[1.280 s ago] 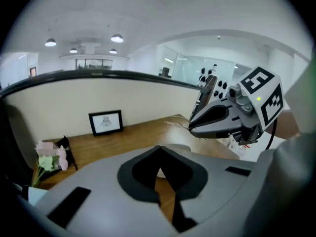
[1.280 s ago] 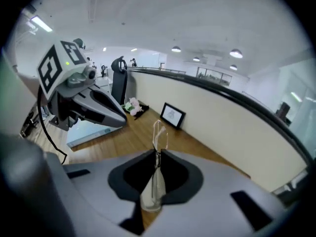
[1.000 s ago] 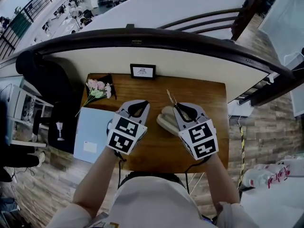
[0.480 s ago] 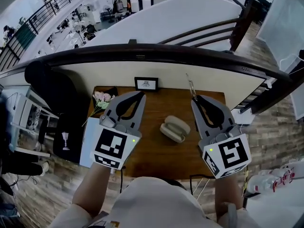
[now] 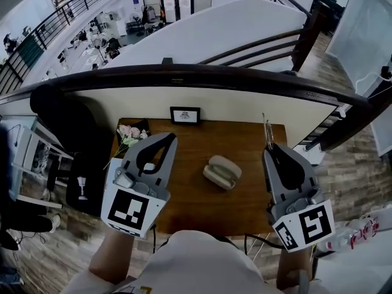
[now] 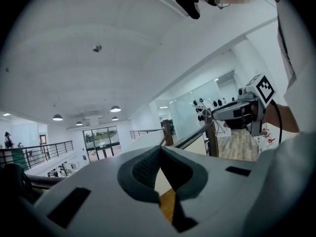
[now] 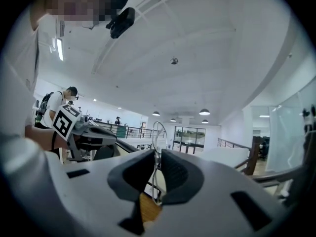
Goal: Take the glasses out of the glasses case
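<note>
1. Table (image 5: 196, 141): brown wood, below both my grippers.
2. Left gripper (image 6: 159, 151): pads pressed together, nothing between them; held up over the table's left edge.
3. Right gripper (image 7: 157, 158): clenched on the glasses; held up over the table's right edge.
4. Case (image 5: 222, 171): pale, lying open mid-table, between my two grippers and well apart from both.
5. Glasses (image 7: 157, 147): thin wire frame, pinched between my right pads and sticking out past the tips, clear of the case.
</note>
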Motion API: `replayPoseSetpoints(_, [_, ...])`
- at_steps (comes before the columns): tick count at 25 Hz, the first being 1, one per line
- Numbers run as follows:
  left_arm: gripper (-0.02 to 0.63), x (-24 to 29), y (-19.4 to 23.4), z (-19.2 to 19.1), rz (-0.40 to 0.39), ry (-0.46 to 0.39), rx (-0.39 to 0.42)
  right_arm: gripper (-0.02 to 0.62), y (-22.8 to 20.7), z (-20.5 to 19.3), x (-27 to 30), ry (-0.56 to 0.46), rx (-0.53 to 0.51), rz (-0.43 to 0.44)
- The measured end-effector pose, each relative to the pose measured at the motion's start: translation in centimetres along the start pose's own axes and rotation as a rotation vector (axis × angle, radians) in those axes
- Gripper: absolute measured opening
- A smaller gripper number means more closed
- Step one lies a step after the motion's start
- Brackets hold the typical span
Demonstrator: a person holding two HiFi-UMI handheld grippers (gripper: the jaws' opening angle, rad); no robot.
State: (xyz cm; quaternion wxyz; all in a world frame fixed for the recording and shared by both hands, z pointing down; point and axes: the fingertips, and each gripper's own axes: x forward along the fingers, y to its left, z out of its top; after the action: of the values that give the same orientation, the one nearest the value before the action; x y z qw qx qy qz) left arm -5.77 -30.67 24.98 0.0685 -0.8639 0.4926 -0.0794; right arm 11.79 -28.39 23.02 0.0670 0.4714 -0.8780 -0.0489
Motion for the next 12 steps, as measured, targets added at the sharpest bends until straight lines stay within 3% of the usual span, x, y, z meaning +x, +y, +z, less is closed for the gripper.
replayPoseSetpoints(8, [0.003, -0.6, -1.8, -4.9, -0.005, 0.082, 0.005, 0.044, 0.9, -4.7, -1.3, 0.114, 0.027, 0.041])
replayPoseSetpoints(12, [0.002, -0.7, -2.4, -5.9, -0.018, 0.112, -0.042, 0.044, 1.3, -5.7, -1.0, 0.136, 0.03, 0.051])
